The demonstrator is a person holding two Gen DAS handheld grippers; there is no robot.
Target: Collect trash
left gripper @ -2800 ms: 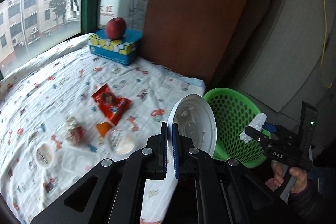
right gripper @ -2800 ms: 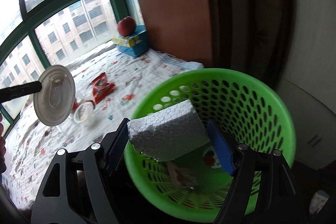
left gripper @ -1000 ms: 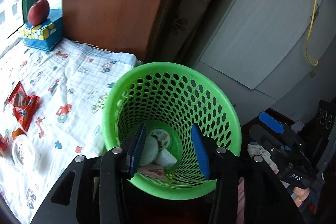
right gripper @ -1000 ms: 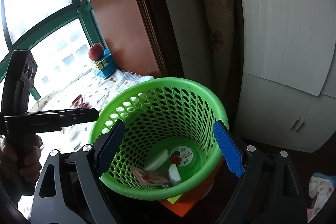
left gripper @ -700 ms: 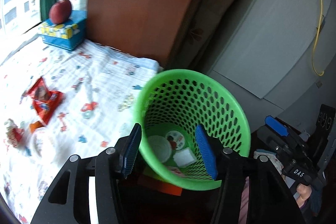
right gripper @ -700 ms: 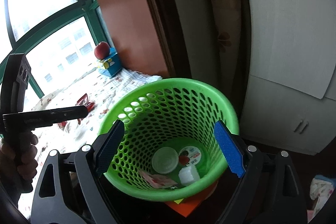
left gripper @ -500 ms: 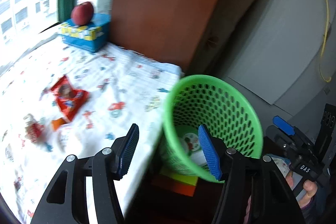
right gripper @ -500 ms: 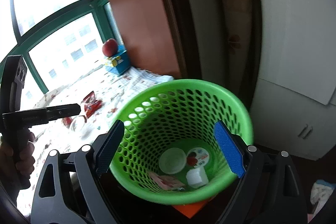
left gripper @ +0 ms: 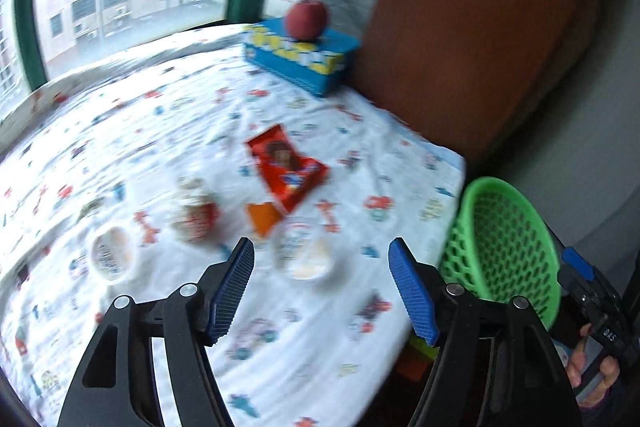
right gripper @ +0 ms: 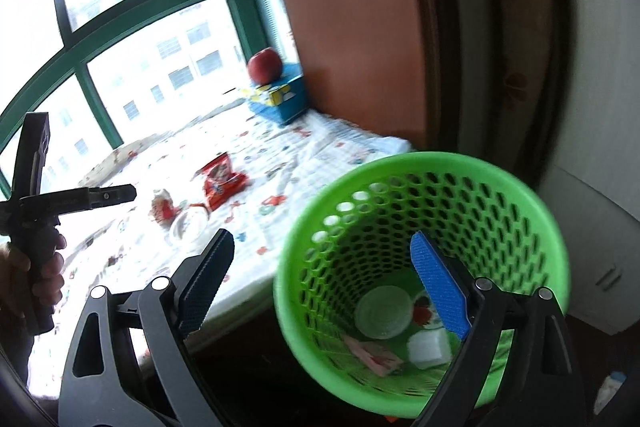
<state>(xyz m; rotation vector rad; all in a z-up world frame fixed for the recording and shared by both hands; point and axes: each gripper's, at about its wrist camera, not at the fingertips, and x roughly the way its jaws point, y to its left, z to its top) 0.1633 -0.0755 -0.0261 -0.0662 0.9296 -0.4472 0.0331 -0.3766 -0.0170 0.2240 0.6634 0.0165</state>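
A green mesh basket (right gripper: 520,187) stands beside the bed and shows at the right of the left wrist view (left gripper: 504,251). It holds a white lid (right gripper: 382,311), a foam piece (right gripper: 428,349) and a wrapper (right gripper: 370,351). On the patterned sheet (left gripper: 160,115) lie a red snack wrapper (left gripper: 286,165), a clear round lid (left gripper: 302,255), a crumpled red-white wrapper (left gripper: 194,213) and a small white cup (left gripper: 110,259). My left gripper (left gripper: 320,287) is open and empty above the sheet. My right gripper (right gripper: 320,279) is open and empty above the basket's near rim.
A blue and yellow box (left gripper: 300,57) with a red apple (left gripper: 306,19) on it sits at the far corner by the window. A brown panel (left gripper: 472,27) and a white cabinet (right gripper: 592,67) stand behind the basket. An orange scrap (left gripper: 262,217) lies by the red wrapper.
The white lid and the foam piece dropped into the basket and both grippers opened. My left gripper has swung left from the basket over the sheet. My right gripper stays over the basket.
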